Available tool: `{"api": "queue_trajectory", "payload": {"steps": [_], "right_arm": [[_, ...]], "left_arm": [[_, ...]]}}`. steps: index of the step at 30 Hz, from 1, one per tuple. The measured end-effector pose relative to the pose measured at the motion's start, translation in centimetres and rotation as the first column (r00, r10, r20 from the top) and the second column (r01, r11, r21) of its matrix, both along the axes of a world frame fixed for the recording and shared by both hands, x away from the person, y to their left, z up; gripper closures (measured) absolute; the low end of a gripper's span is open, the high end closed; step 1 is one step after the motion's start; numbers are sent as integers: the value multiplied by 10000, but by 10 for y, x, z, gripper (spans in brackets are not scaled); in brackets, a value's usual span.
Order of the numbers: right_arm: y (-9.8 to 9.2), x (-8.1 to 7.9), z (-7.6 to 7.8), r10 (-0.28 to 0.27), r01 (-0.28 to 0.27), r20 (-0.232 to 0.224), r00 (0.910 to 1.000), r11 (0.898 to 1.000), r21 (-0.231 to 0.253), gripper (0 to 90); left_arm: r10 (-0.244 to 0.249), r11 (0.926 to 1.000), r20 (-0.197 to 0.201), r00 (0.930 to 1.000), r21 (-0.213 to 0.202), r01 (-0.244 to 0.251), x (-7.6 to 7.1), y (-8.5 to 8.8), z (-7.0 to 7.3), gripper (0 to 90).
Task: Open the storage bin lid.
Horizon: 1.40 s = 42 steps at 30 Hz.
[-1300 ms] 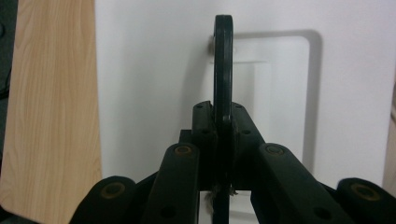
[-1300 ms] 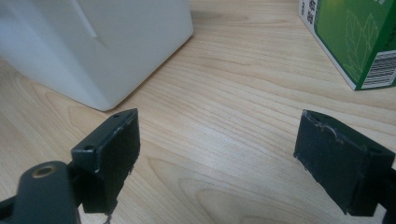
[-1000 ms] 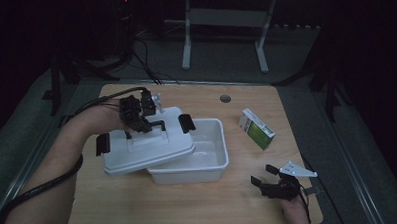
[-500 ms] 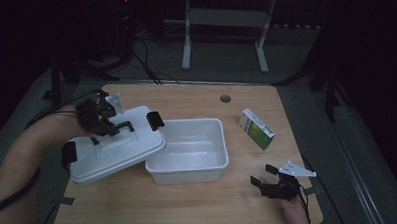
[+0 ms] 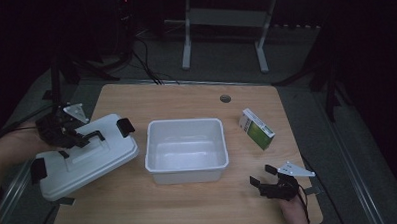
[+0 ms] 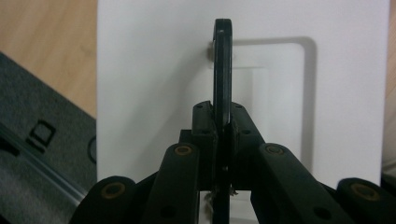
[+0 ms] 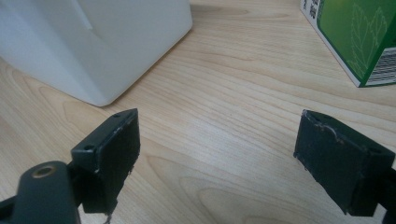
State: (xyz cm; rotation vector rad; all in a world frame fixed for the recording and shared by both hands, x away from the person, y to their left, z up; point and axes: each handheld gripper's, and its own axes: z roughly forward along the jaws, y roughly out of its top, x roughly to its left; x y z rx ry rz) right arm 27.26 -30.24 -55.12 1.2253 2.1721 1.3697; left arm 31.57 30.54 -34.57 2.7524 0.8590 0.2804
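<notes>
The left hand-held gripper [image 5: 82, 138] was closed on the thin black handle [image 6: 222, 70] of the white lid [image 5: 83, 156], its jaws pressed narrow on both sides of the handle. The lid was at the left end of the desk [image 5: 186, 100], tilted, with its left part reaching past the desk edge; it stood just beside the open white box [image 5: 185, 150] but apart from it. The right hand-held gripper [image 5: 274, 182] stood near the front right corner of the desk with its jaws wide and nothing between them, pointing toward the box and the green carton [image 5: 257, 129].

The lid looked like light, stiff plastic with a smooth surface, so it would probably swing or turn around the narrow handle if moved fast. The middle of the handle was the right place to hold it, since the flat top gave nothing else to grip. The black clips [image 5: 126, 126] at its ends seemed loose and could flap.

In the high view the light was poor, so I could not tell if the lower corner of the lid touched the desk. The underside of the lid was hidden, and the person's left forearm was cut off at the picture border
</notes>
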Motion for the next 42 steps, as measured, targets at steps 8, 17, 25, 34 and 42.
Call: {"api": "queue_trajectory", "payload": {"steps": [8, 17, 25, 34, 42], "right_arm": [[0, 0, 0, 18, -18, 8, 10000, 10000, -19, 140], [0, 0, 0, 27, -27, 2, 10000, 10000, -32, 140], [0, 0, 0, 19, -19, -1, 10000, 10000, -51, 140], [-3, 0, 1, -23, 23, 22, 10000, 10000, 44, 140], [-3, 0, 1, -4, 4, 43, 10000, 10000, 25, 140]], "left_arm": [[218, 9998, -356, 9991, -19, -219, 4, 8, -34, 832], [330, 9991, -526, 9981, -240, -343, 10, 12, -67, 833], [417, 9988, -502, 9979, -222, -428, 19, 7, -87, 833], [417, 9988, -561, 9976, -238, -431, 31, 0, -103, 833], [414, 9990, -527, 9978, -137, -422, 41, -8, -112, 833]]}}
